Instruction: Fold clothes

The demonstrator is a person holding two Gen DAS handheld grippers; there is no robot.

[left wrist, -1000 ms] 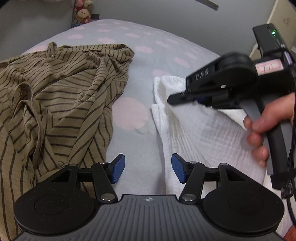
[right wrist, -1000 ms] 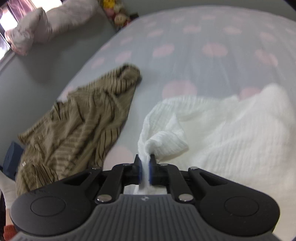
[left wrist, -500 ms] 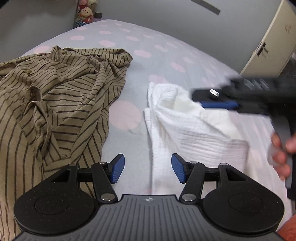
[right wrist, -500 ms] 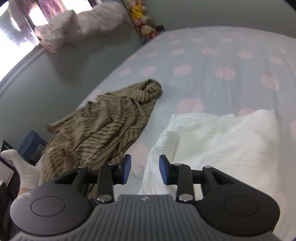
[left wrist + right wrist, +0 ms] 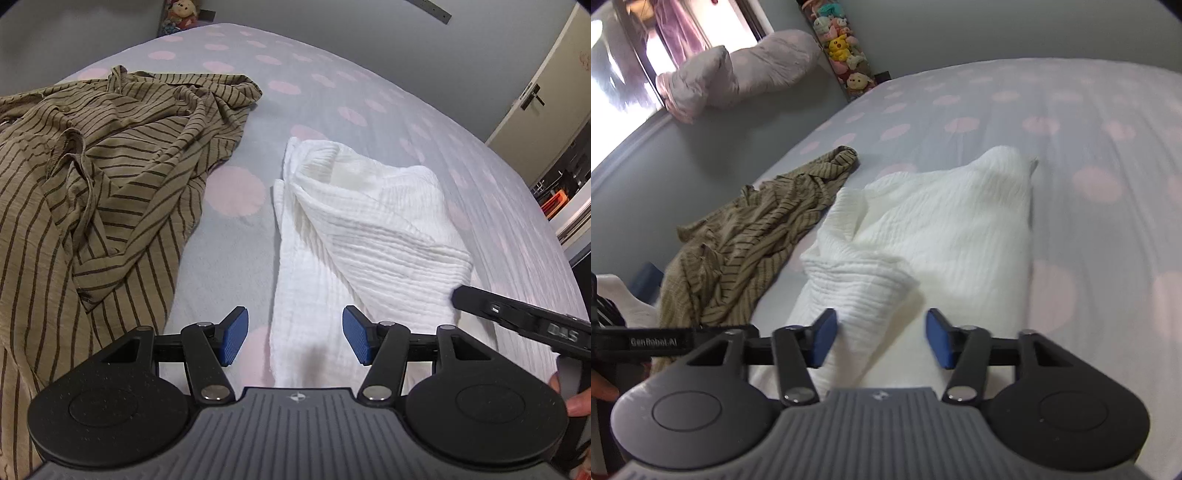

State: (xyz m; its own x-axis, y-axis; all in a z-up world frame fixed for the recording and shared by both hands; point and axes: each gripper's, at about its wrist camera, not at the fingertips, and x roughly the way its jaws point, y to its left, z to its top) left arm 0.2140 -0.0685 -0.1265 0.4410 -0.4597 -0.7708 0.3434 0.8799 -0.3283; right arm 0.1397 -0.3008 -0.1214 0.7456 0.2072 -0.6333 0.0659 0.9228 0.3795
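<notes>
White garment [image 5: 369, 229] x1, striped garment [image 5: 110, 177] x1; 2 claws open.

"GenRobot.AI" is printed in pale letters along the black side of the left gripper [image 5: 653, 341], at nine o'clock in the right wrist view. "DAS" stands on the right gripper [image 5: 561, 326], at four o'clock in the left wrist view.

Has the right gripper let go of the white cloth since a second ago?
Yes. The right gripper now stands open, drawn back from the white cloth lying on the dotted bedsheet.
</notes>
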